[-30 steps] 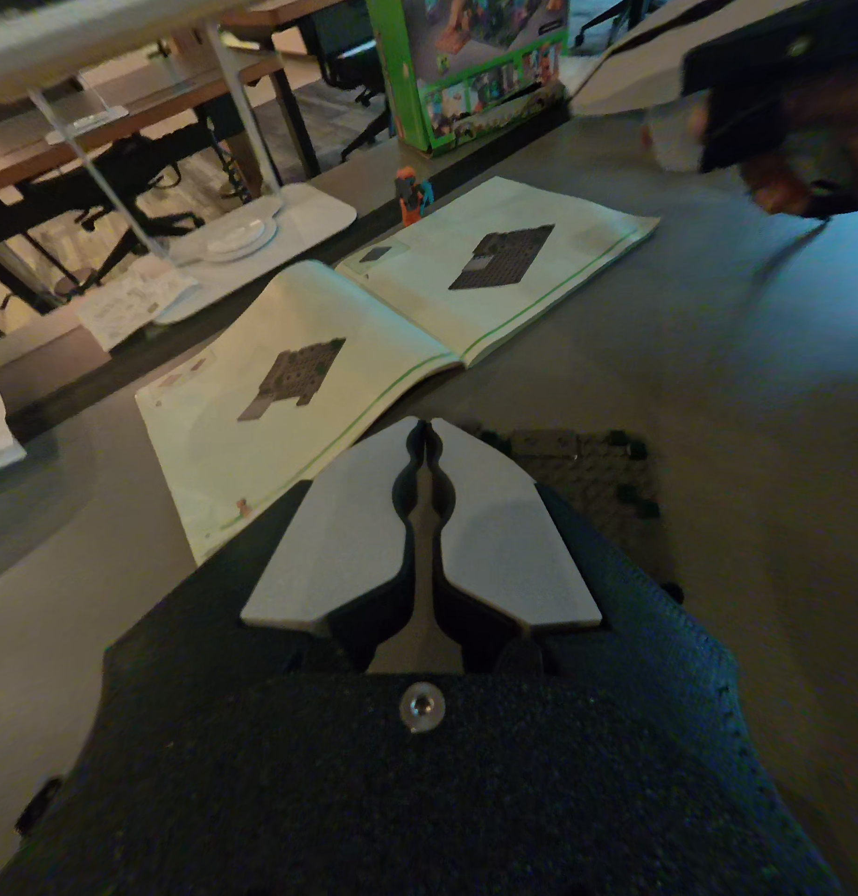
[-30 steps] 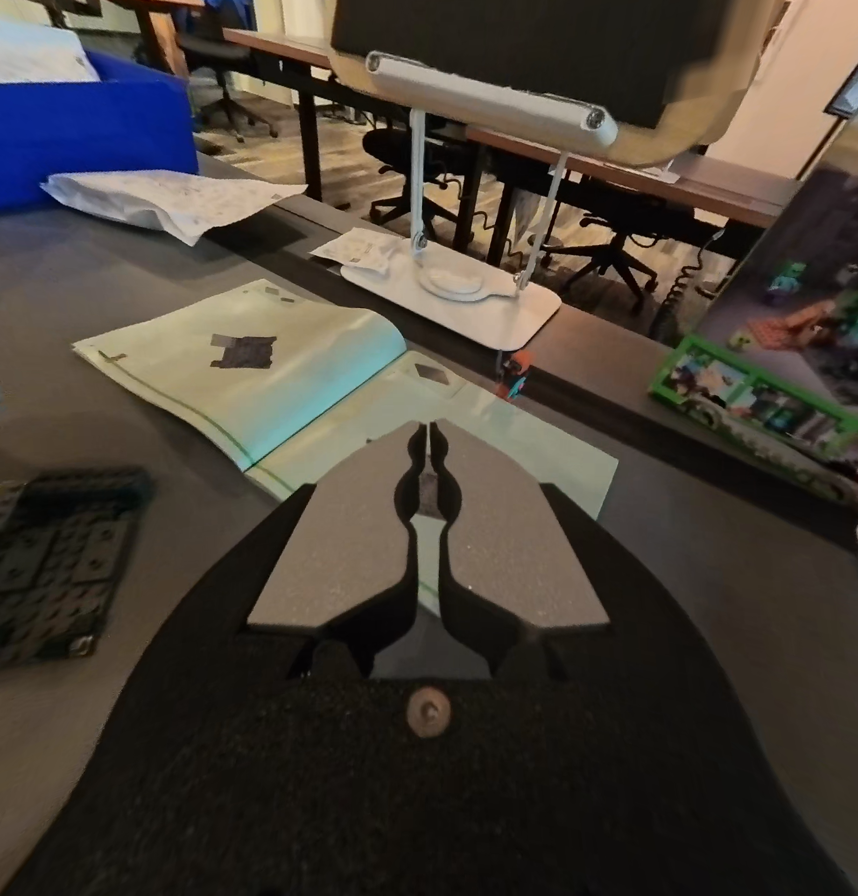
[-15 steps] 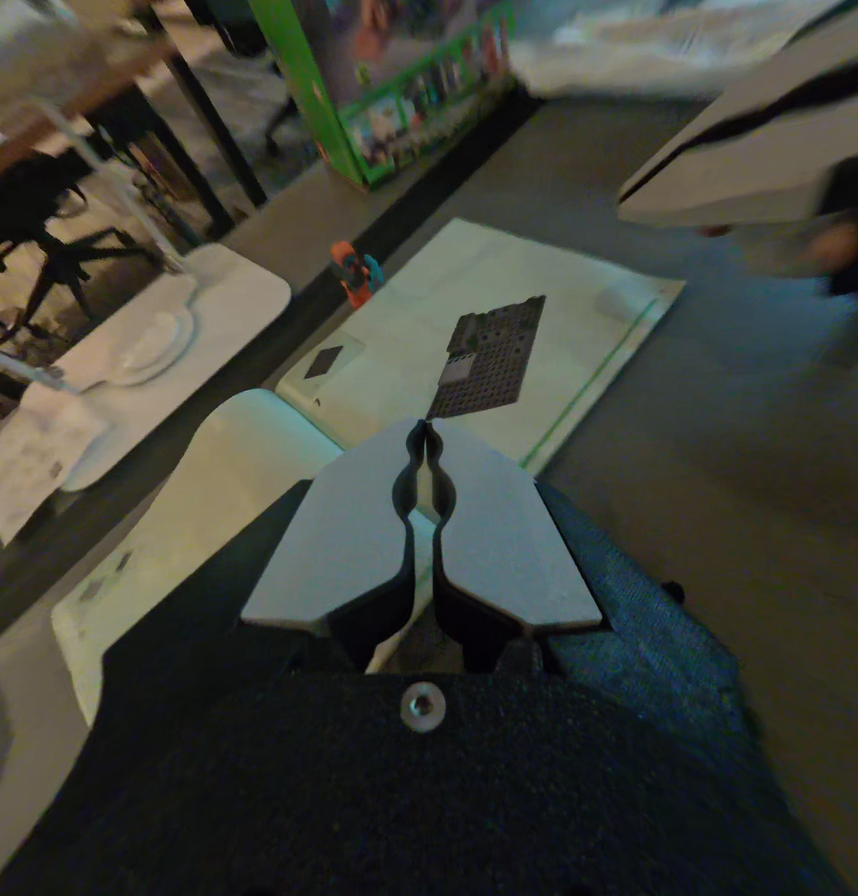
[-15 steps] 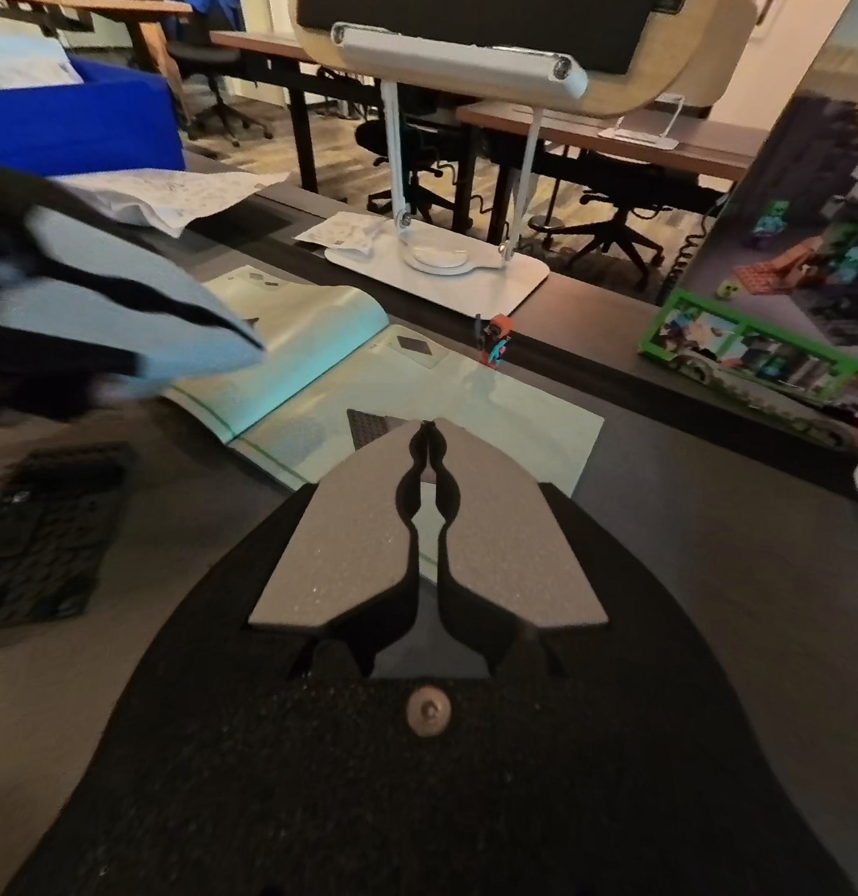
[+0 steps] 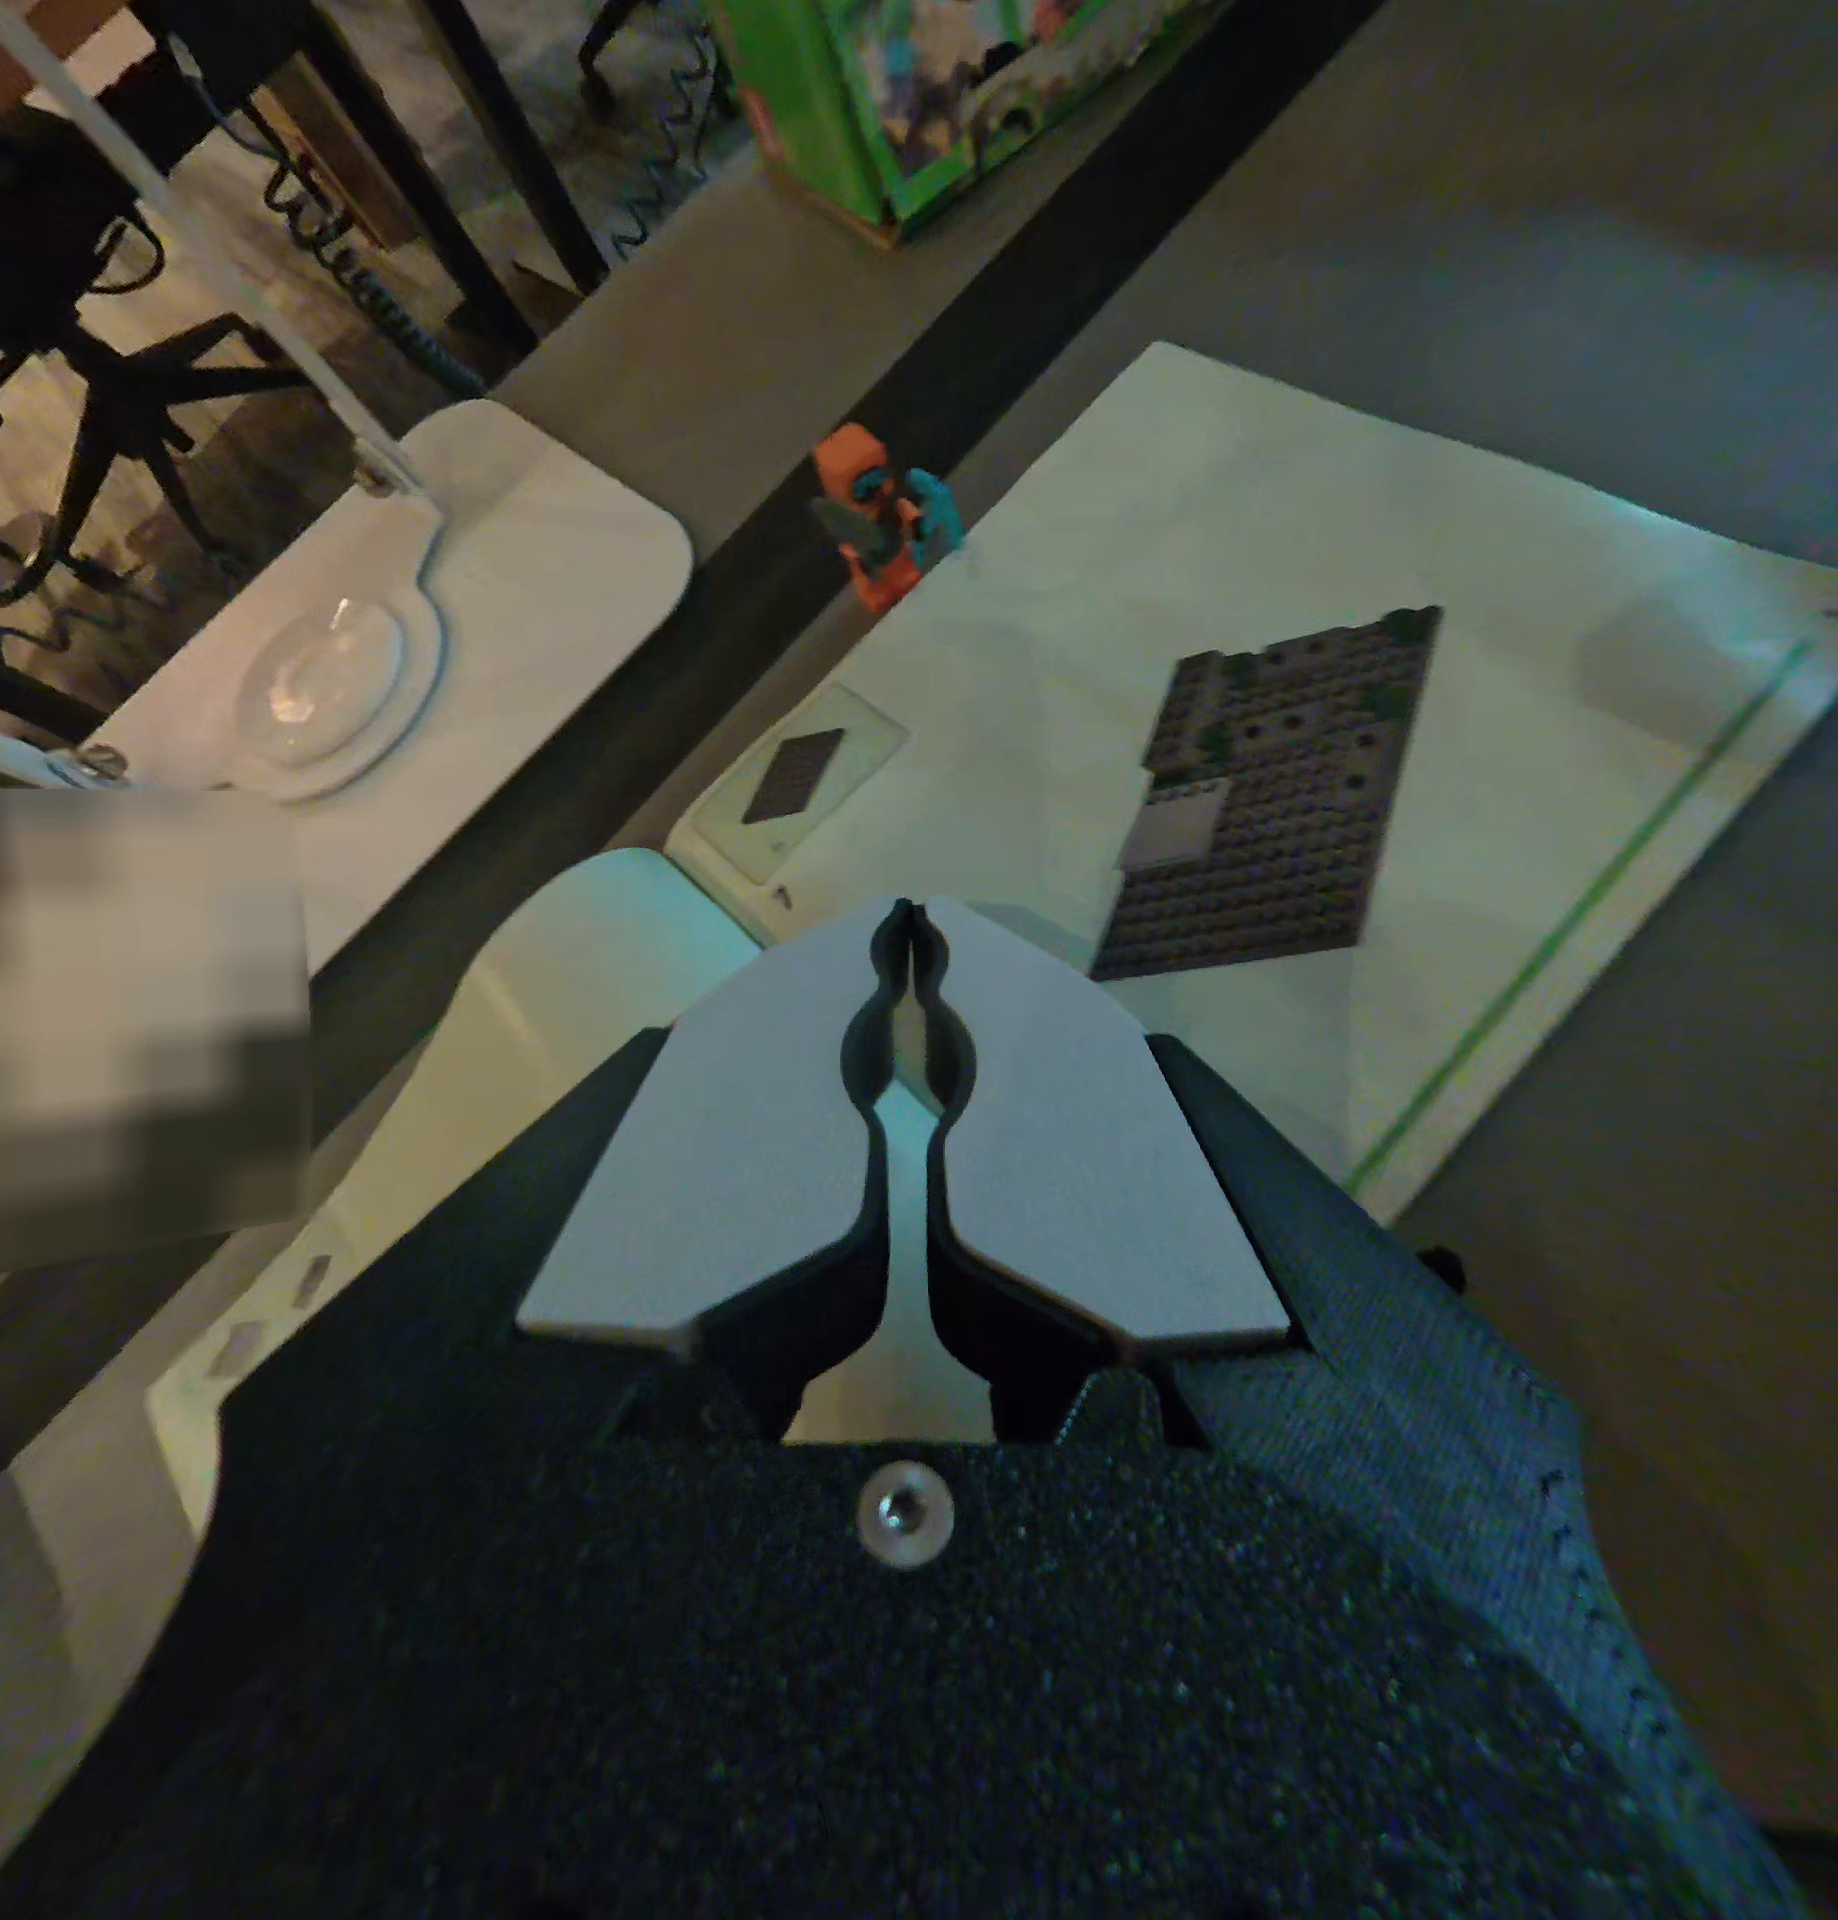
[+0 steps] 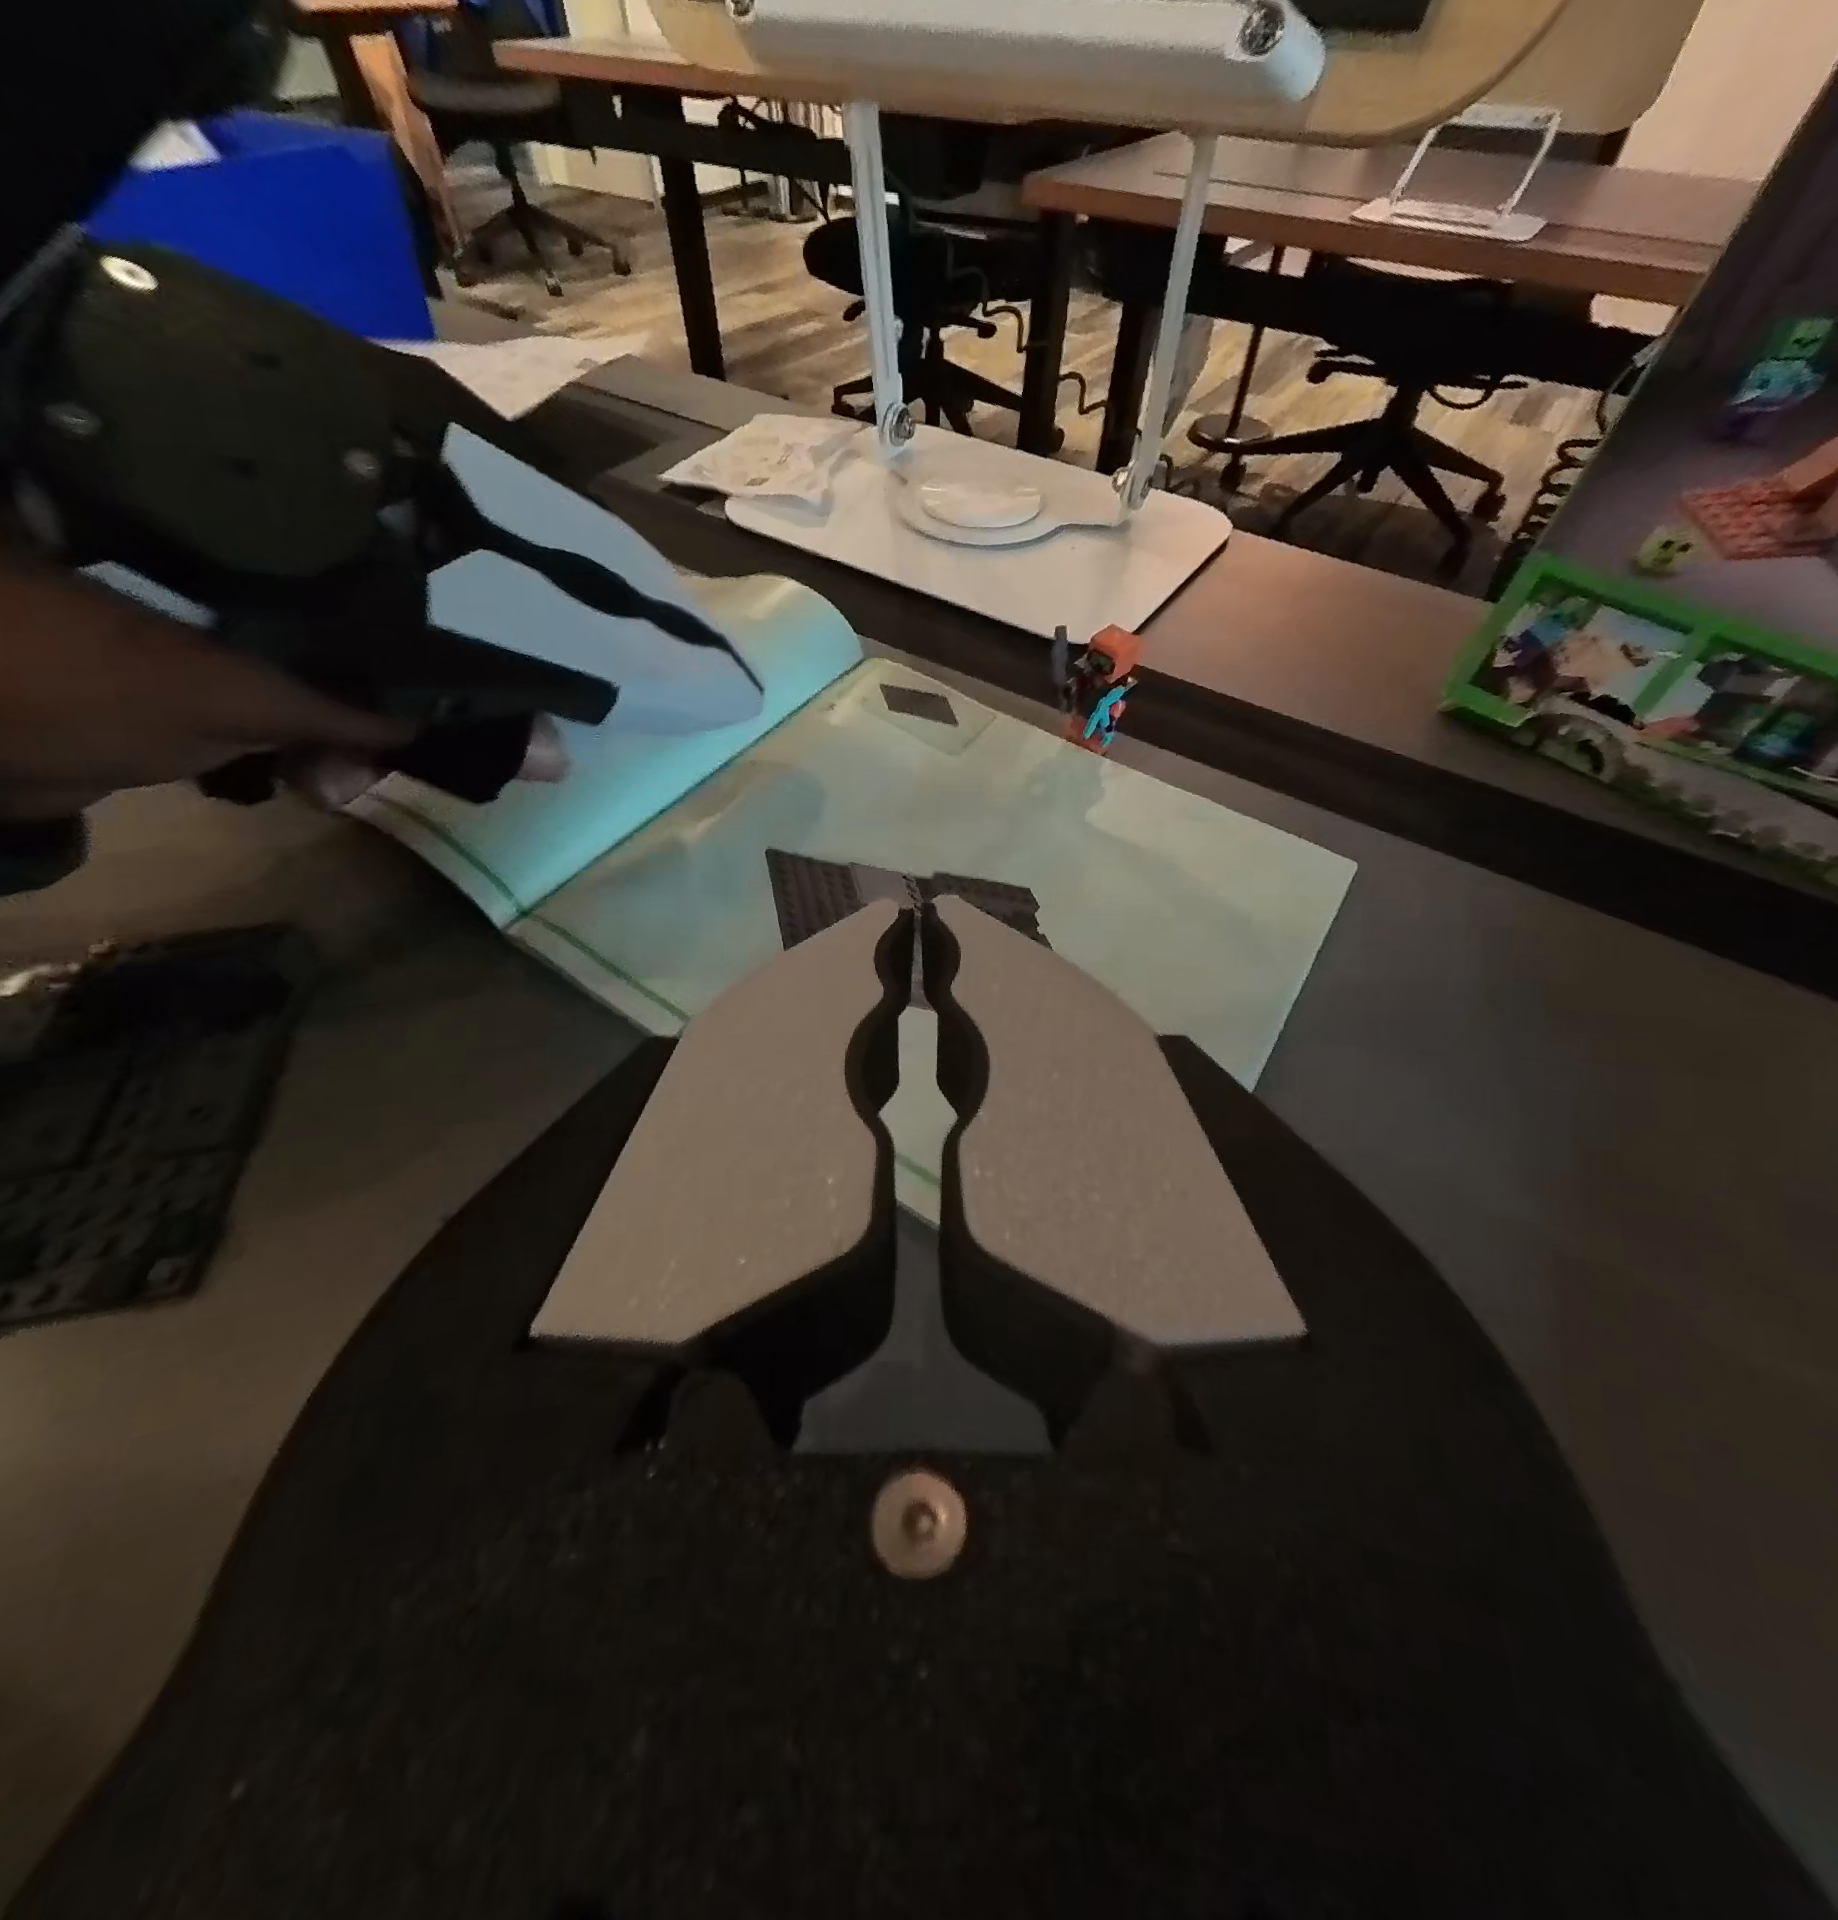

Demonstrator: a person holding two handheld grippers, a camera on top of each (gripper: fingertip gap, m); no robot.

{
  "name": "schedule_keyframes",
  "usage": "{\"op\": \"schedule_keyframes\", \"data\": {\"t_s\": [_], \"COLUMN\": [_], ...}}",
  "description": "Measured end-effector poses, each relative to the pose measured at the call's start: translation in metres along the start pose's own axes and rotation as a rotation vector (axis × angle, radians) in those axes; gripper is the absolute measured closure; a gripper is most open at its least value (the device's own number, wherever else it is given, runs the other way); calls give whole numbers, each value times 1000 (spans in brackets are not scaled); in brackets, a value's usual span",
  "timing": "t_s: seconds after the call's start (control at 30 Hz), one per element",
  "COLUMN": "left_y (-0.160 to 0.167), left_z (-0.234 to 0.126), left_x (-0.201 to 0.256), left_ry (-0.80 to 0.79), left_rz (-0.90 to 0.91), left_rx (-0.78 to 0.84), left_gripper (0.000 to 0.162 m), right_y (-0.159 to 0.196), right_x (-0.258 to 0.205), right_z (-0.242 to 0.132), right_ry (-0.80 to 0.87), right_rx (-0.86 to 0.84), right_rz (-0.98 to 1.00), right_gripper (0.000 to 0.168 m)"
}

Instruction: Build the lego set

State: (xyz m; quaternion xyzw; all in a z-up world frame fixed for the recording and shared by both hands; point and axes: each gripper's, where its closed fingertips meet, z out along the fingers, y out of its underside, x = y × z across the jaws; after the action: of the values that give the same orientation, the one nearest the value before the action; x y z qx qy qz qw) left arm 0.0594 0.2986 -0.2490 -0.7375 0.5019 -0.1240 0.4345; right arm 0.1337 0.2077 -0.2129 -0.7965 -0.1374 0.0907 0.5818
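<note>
My left gripper (image 5: 910, 914) is shut and empty, held above the open instruction booklet (image 5: 1206, 623) near its spine. It also shows in the right wrist view (image 6: 740, 677), in a person's hand over the booklet's left page. My right gripper (image 6: 915, 914) is shut and empty, over the near edge of the booklet's right page (image 6: 1050, 821). A dark studded baseplate (image 6: 94, 1122) lies on the table to the left of the booklet. An orange and teal minifigure (image 5: 879, 514) stands at the booklet's far edge; it also shows in the right wrist view (image 6: 1102, 686).
A green lego box (image 6: 1673, 675) stands at the back right, also in the left wrist view (image 5: 894, 104). A white lamp base (image 6: 998, 540) sits behind the booklet. A blue bin (image 6: 271, 229) is at the far left. Desks and chairs stand beyond the table edge.
My left gripper has moved from above the baseplate forward over the booklet and has come into the right wrist view. My right gripper has drifted closer to the booklet. Both stayed shut.
</note>
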Motion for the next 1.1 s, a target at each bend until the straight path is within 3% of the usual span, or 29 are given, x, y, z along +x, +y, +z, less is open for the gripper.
{"op": "schedule_keyframes", "data": {"t_s": [0.27, 0.5, 1.1], "left_y": [-20, -12, -3], "left_z": [20, 42, 52], "left_x": [-23, -27, -29], "left_ry": [51, 54, 54], "left_rz": [0, 49, 51], "left_rx": [-27, -98, -129], "left_gripper": [162, 162, 162], "right_y": [-1, -6, -4], "right_x": [1, 11, 16], "right_z": [-1, -6, -6], "right_ry": [-8, 32, 33], "right_rx": [3, 25, 27], "right_rz": [13, 30, 83], "right_gripper": [167, 167, 166]}}
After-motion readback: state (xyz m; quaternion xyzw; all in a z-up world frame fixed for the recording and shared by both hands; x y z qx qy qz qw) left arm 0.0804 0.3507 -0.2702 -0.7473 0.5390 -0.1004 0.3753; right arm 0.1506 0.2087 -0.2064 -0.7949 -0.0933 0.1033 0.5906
